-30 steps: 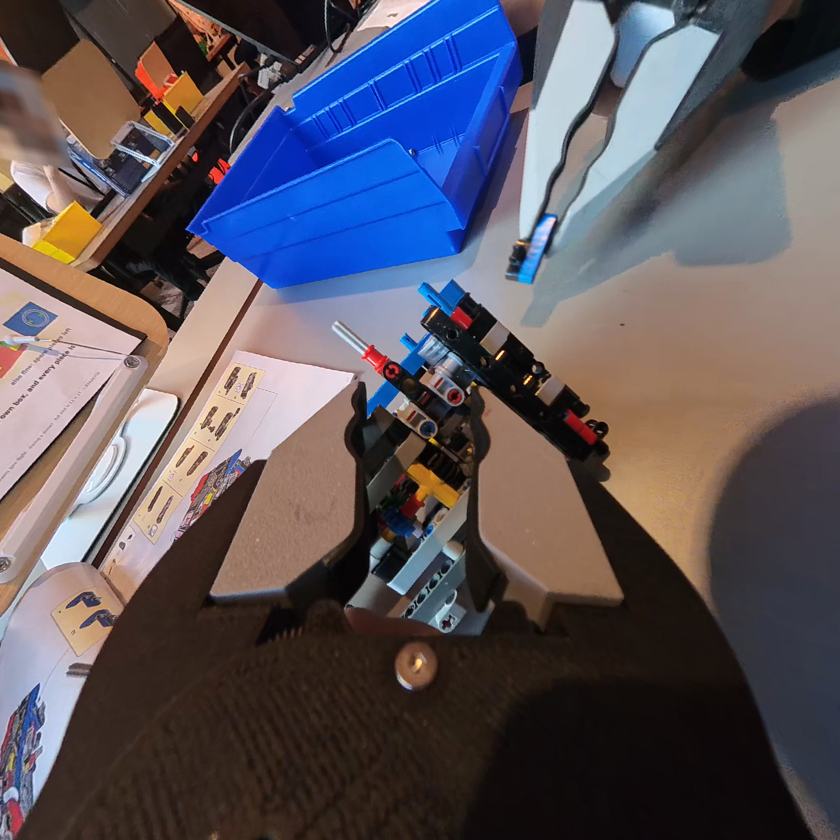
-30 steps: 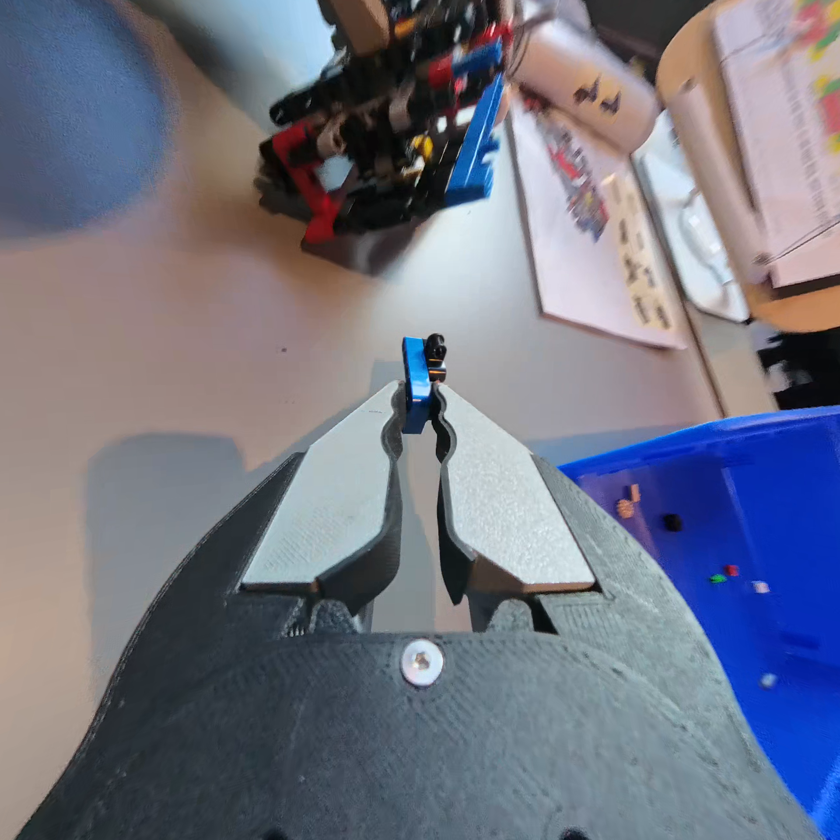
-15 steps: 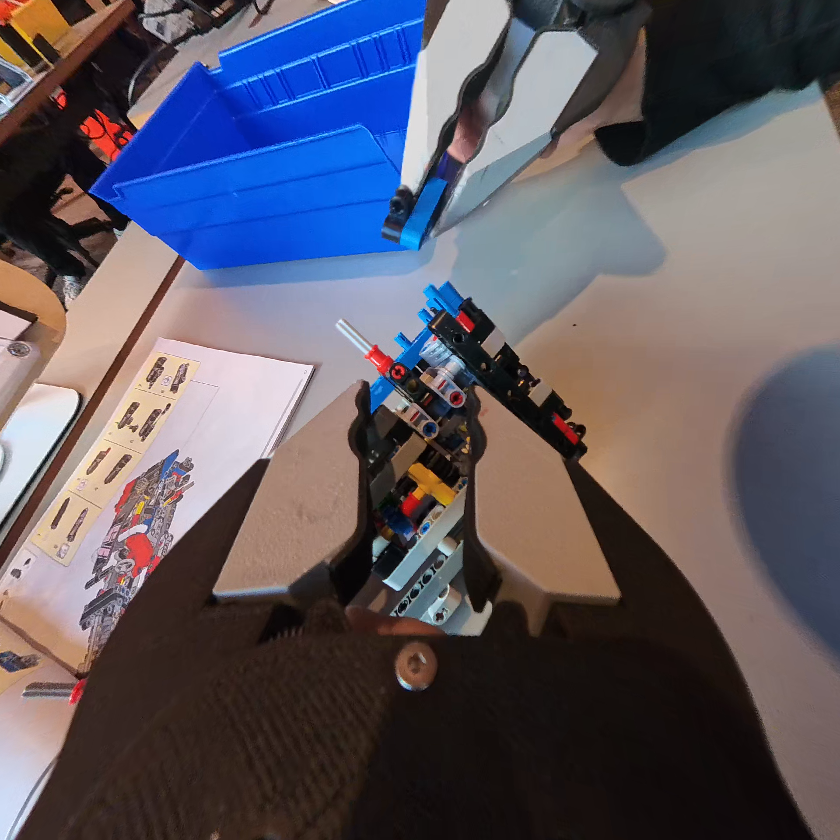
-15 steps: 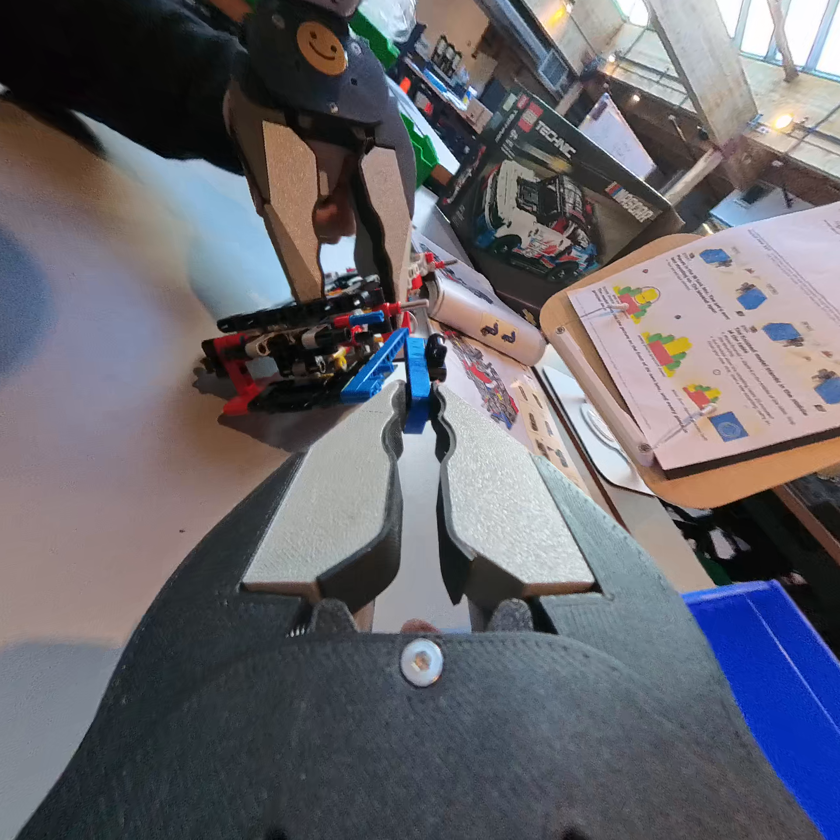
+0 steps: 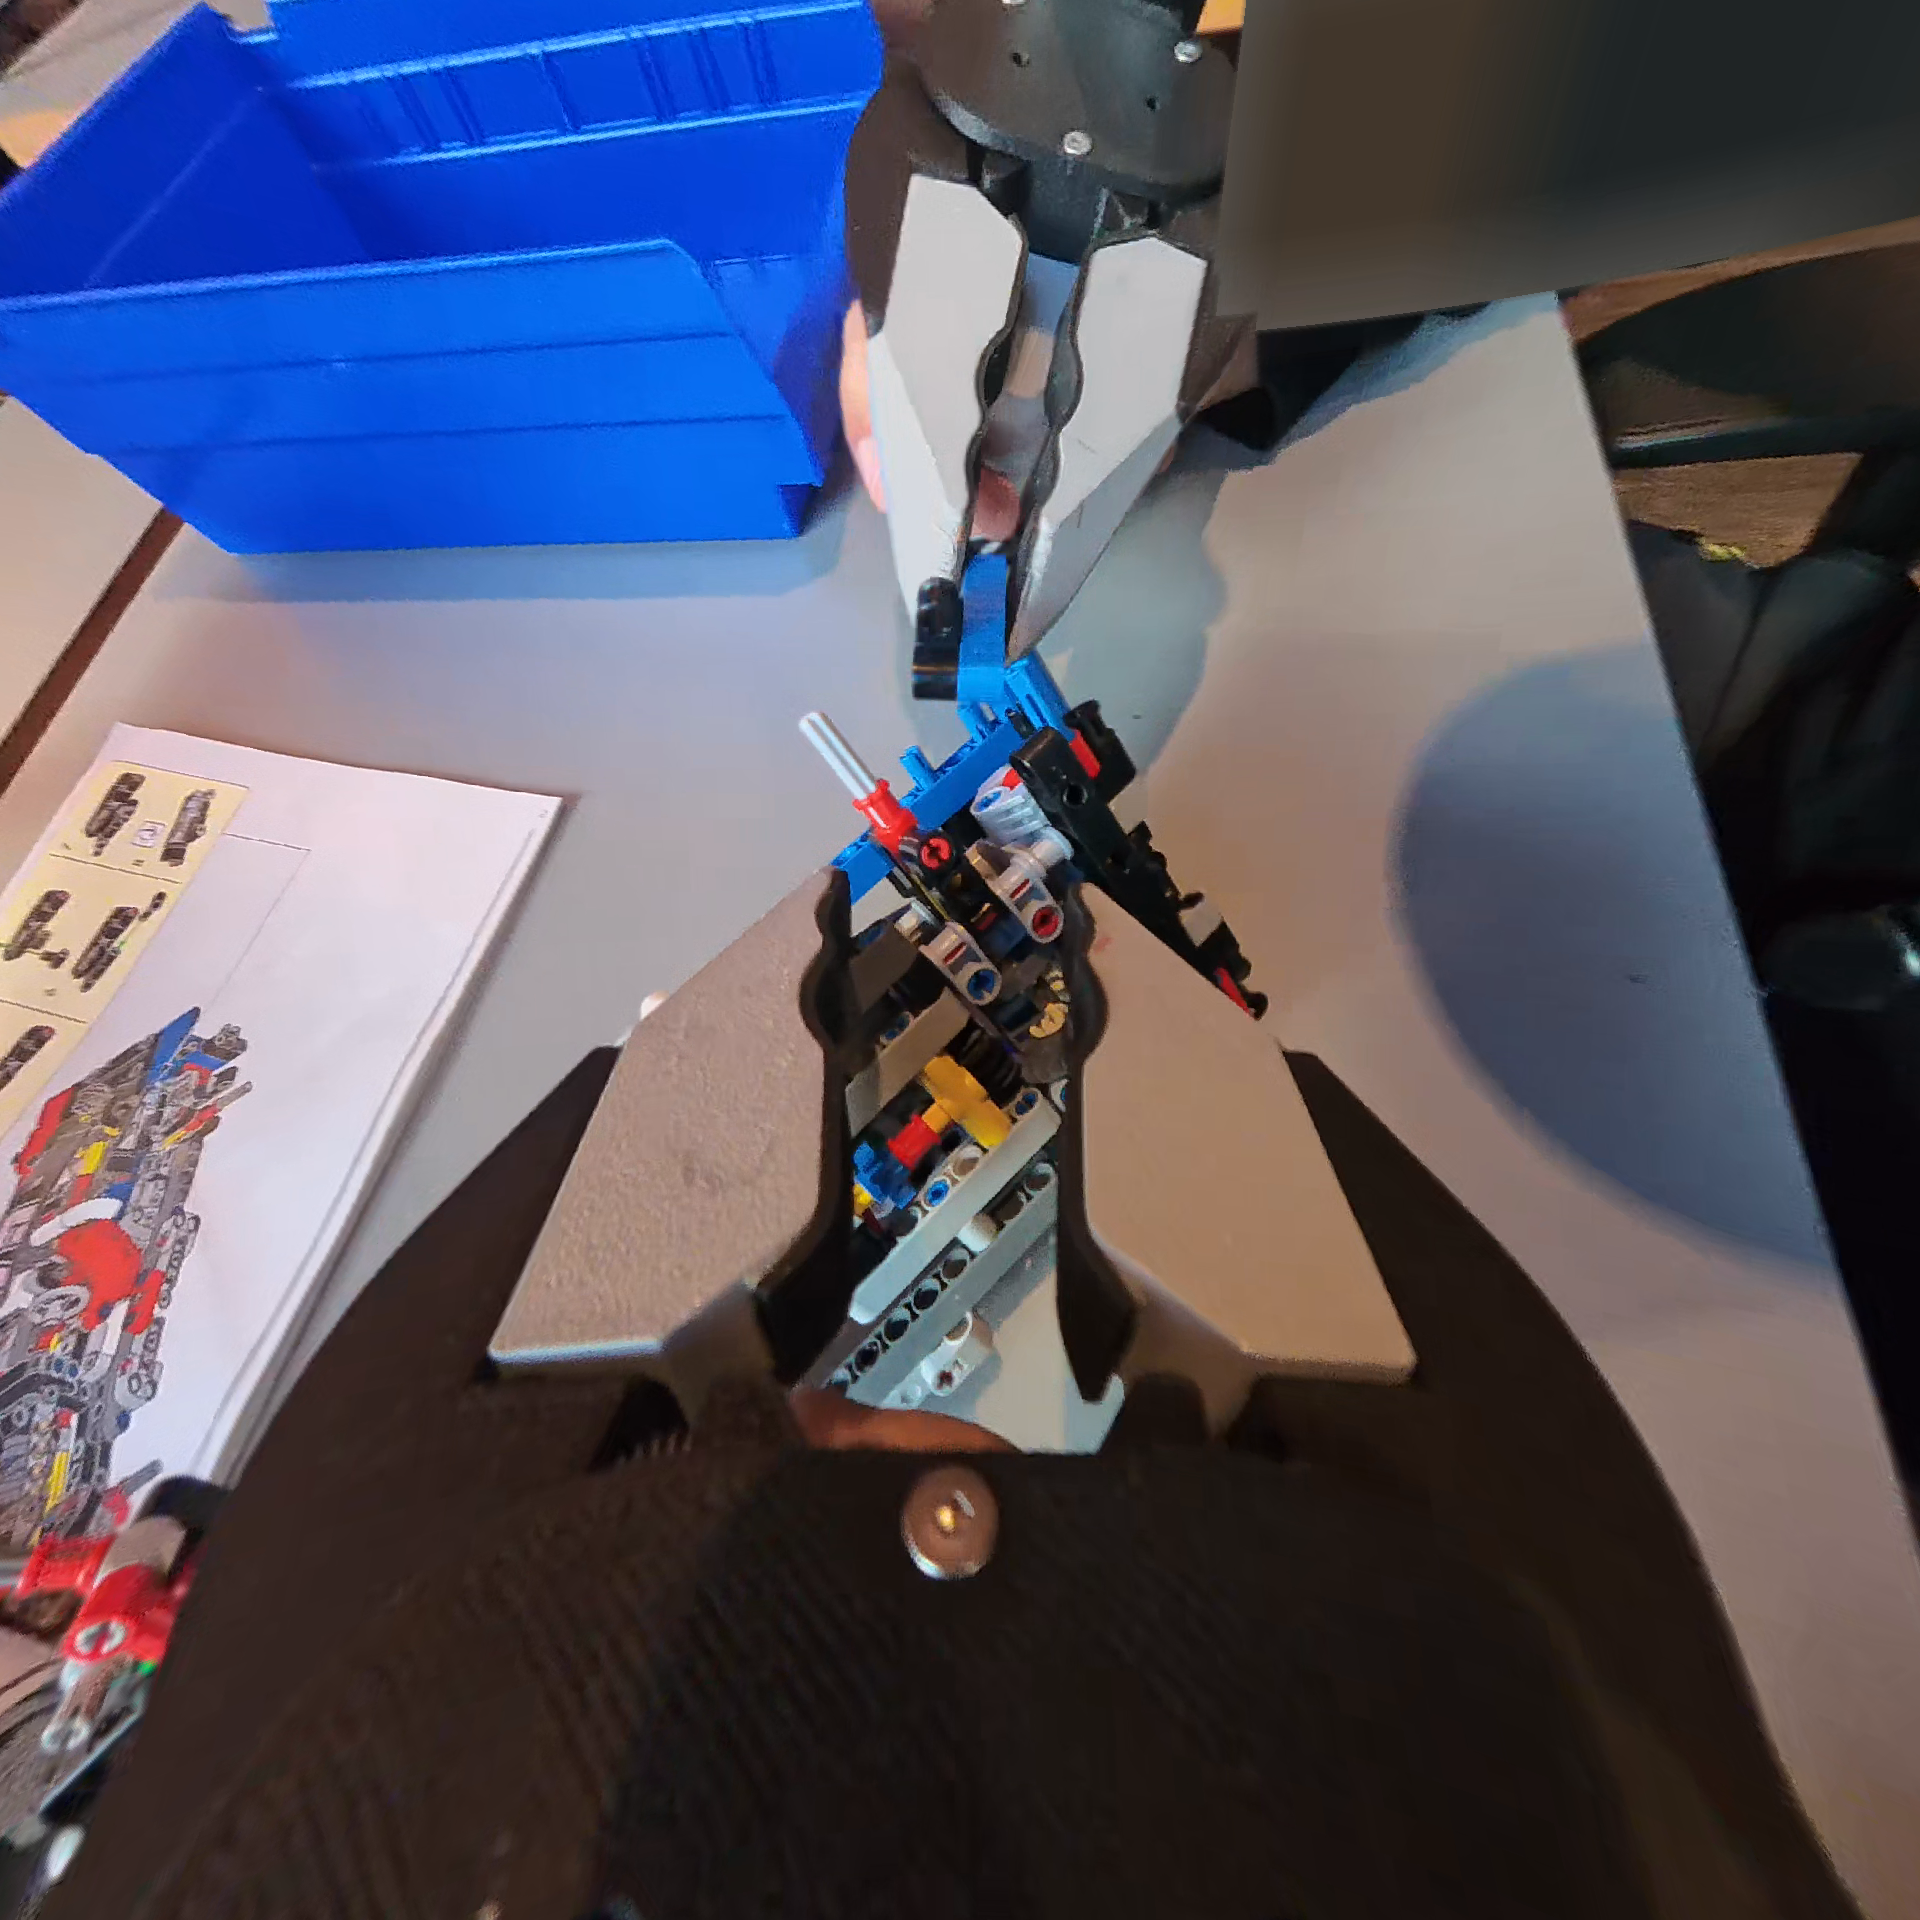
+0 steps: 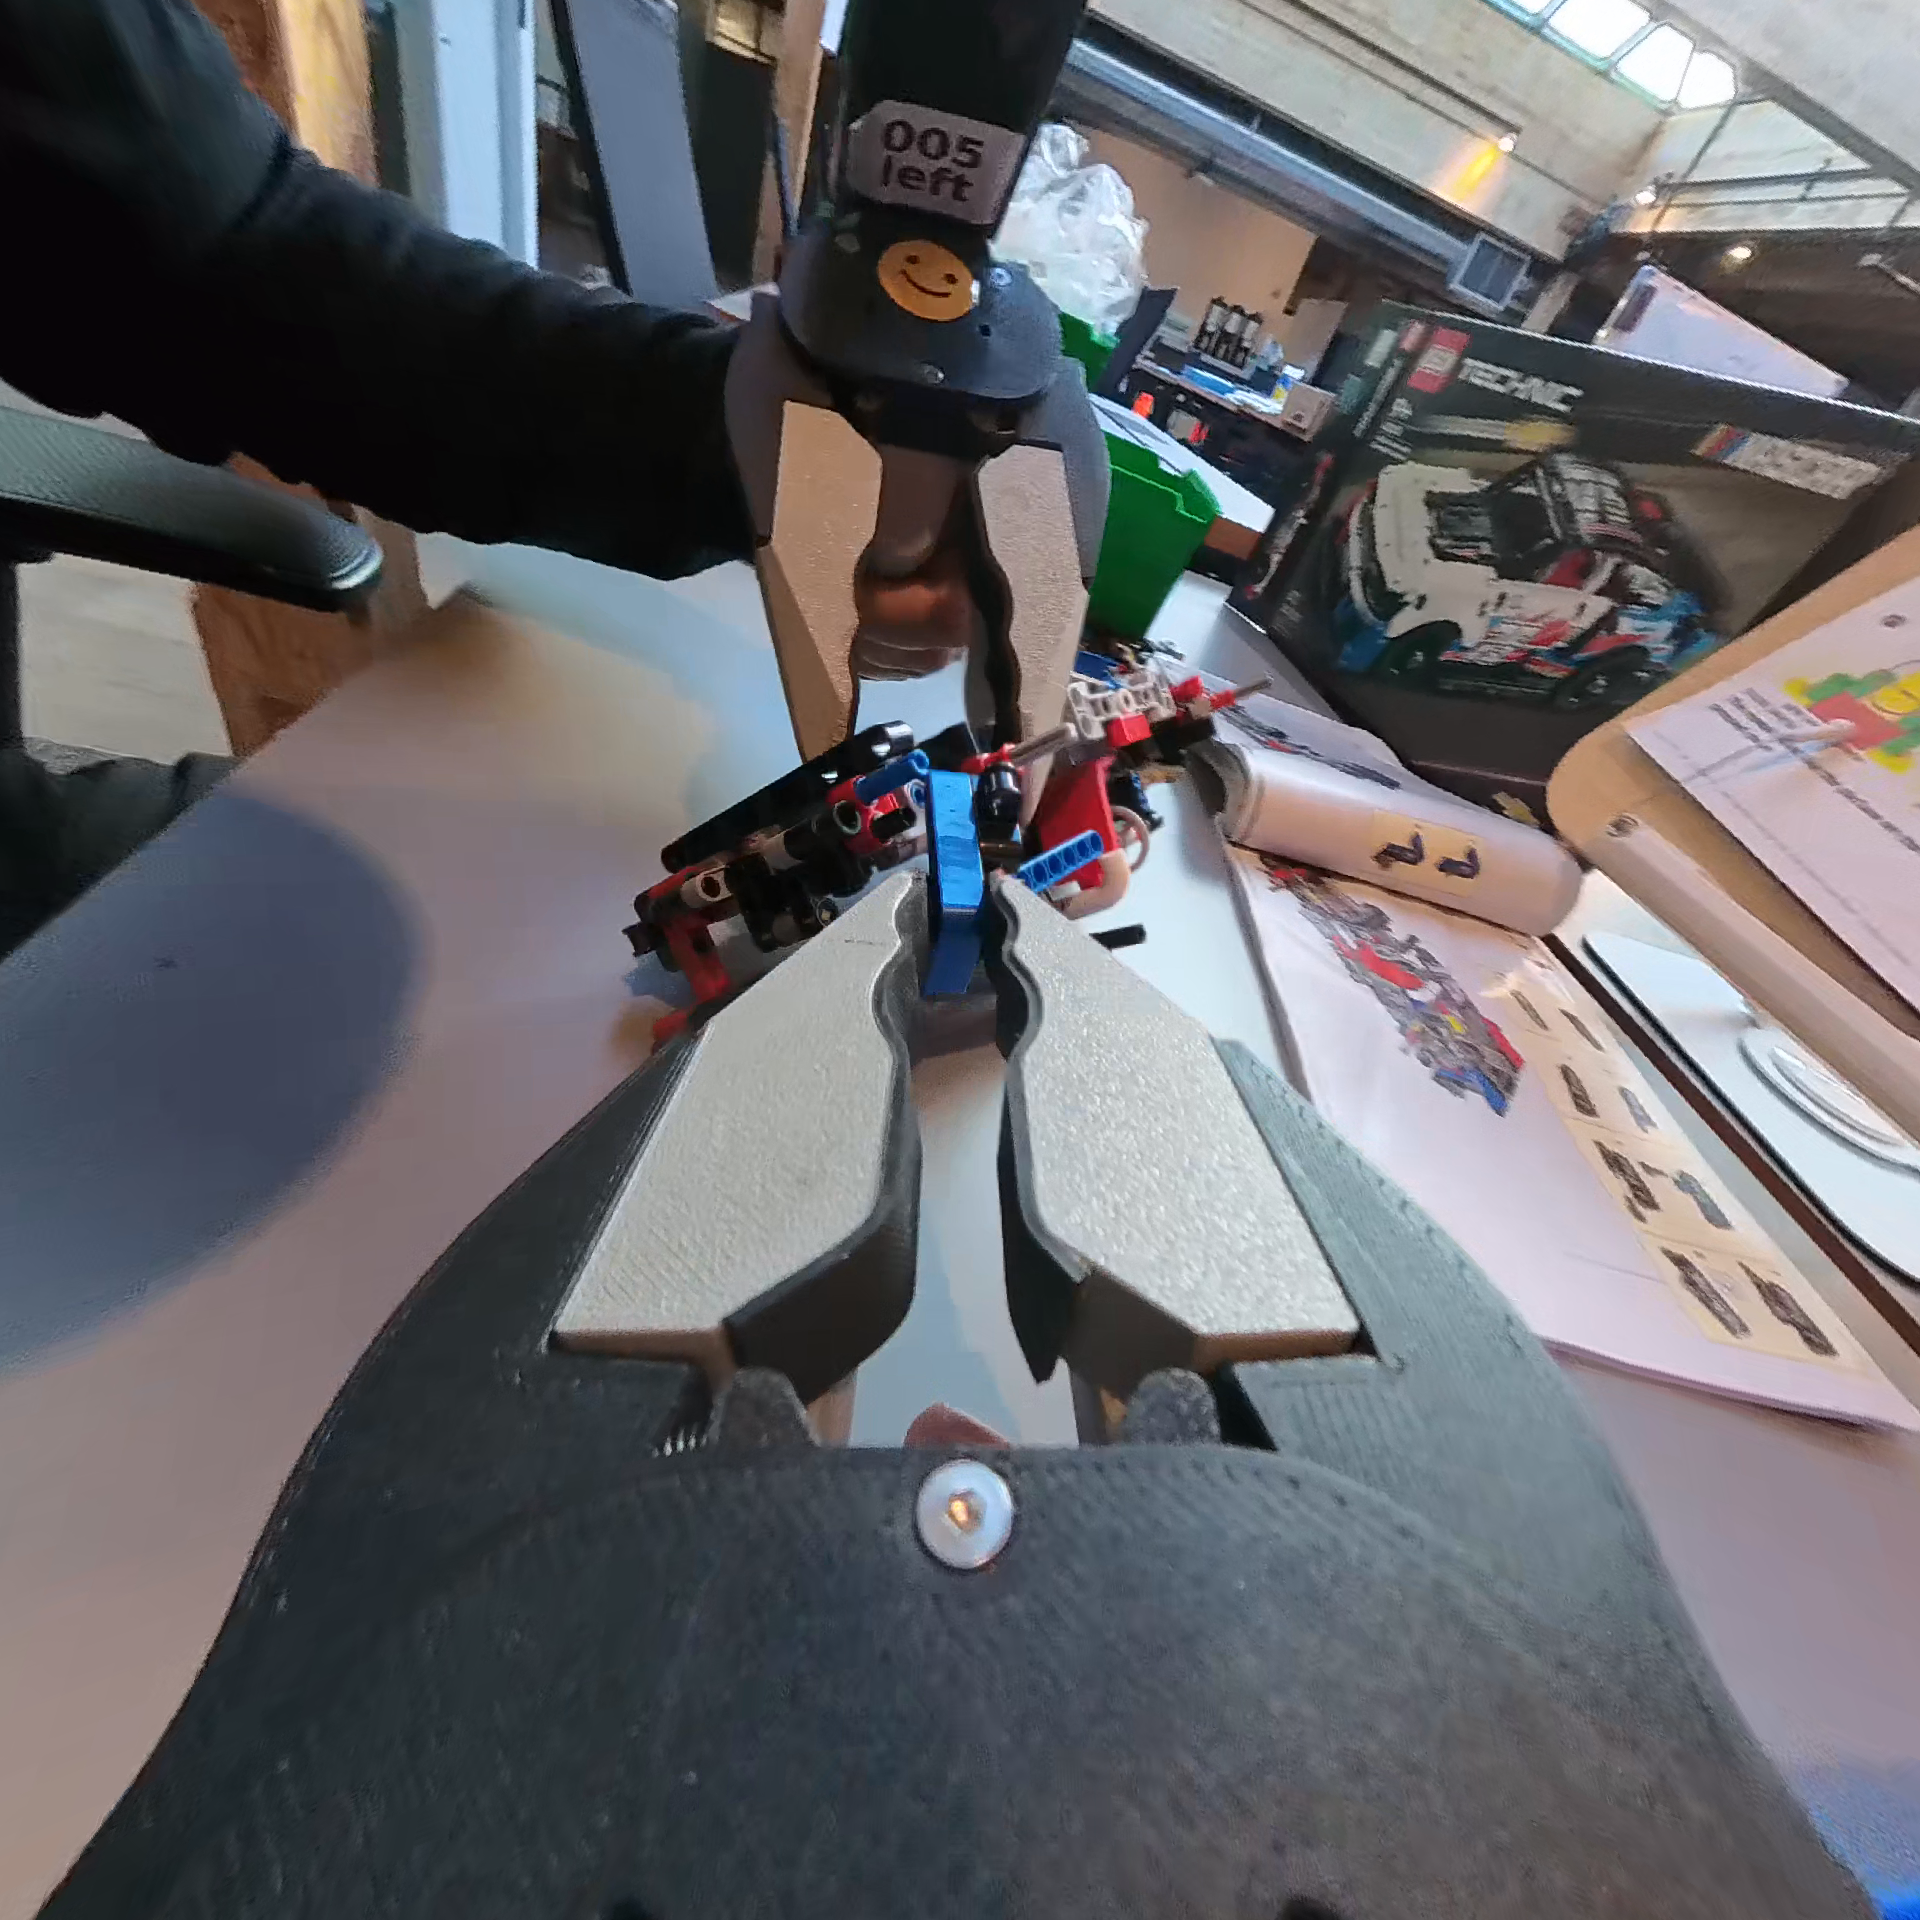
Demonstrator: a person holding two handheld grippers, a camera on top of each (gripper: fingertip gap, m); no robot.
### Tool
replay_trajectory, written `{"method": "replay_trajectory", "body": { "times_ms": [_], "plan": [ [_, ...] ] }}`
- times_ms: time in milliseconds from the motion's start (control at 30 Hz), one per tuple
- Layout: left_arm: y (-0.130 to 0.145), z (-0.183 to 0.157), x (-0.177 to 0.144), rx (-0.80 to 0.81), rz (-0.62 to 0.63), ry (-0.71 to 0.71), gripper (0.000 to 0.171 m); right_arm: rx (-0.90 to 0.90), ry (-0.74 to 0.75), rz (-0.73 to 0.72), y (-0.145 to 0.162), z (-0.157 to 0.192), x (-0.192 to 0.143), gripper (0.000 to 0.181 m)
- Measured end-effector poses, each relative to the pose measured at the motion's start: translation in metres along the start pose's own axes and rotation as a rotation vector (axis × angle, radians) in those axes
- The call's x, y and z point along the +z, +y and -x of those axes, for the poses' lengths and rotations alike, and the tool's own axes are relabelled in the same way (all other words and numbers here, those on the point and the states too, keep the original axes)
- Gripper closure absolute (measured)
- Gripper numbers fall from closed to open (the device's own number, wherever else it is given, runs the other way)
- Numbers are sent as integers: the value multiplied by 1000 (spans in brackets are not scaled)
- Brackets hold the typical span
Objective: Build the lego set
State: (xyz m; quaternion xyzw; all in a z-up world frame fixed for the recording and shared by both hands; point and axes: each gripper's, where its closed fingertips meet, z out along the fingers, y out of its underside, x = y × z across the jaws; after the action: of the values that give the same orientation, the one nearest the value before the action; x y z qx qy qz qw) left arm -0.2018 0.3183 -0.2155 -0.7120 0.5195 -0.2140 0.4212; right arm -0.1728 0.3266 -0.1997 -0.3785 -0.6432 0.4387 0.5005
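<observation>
My left gripper (image 5: 956, 914) is shut on the multicoloured lego model (image 5: 997, 852) and holds it on the grey table (image 5: 1351, 727). My right gripper (image 6: 954, 904) is shut on a small blue beam (image 6: 951, 862) with a black pin (image 6: 1000, 805) on its side. In the left wrist view the right gripper (image 5: 987, 597) comes in from the far side, and the blue beam (image 5: 982, 634) meets the blue end of the model. In the right wrist view the left gripper (image 6: 920, 738) stands upright over the model (image 6: 790, 842); the beam hides the contact.
A blue bin (image 5: 416, 312) stands at the far left. An open instruction booklet (image 5: 312, 987) lies left of the model, with loose red parts (image 5: 94, 1621) near it. The lego box (image 6: 1558, 520), a rolled booklet (image 6: 1382, 831) and a green bin (image 6: 1153, 520) stand behind.
My right gripper has carried the blue beam from over the table near the bin to the model's blue end. My left gripper has kept its hold on the model.
</observation>
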Motion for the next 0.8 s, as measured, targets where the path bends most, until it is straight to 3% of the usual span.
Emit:
{"method": "replay_trajectory", "body": {
  "times_ms": [300, 400, 600, 700, 800],
  "plan": [
    [9, -42, -27, -27, 37, 32, 128, -55, -103, -13, -12, 40, 18, 176],
    [5, -53, -36, -67, 2, 48, 134, -58, -100, -22, -15, 42, 18, 176],
    [-7, -45, -47, -177, -97, 18, 136, -81, -90, -10, -14, 44, 18, 176],
    [-14, -22, -51, -309, -96, -101, 148, -75, -78, -9, -13, 42, 19, 176],
    [-27, -28, -46, -441, -114, -52, 158, -73, -78, 6, -10, 42, 21, 176]
  ]
}}
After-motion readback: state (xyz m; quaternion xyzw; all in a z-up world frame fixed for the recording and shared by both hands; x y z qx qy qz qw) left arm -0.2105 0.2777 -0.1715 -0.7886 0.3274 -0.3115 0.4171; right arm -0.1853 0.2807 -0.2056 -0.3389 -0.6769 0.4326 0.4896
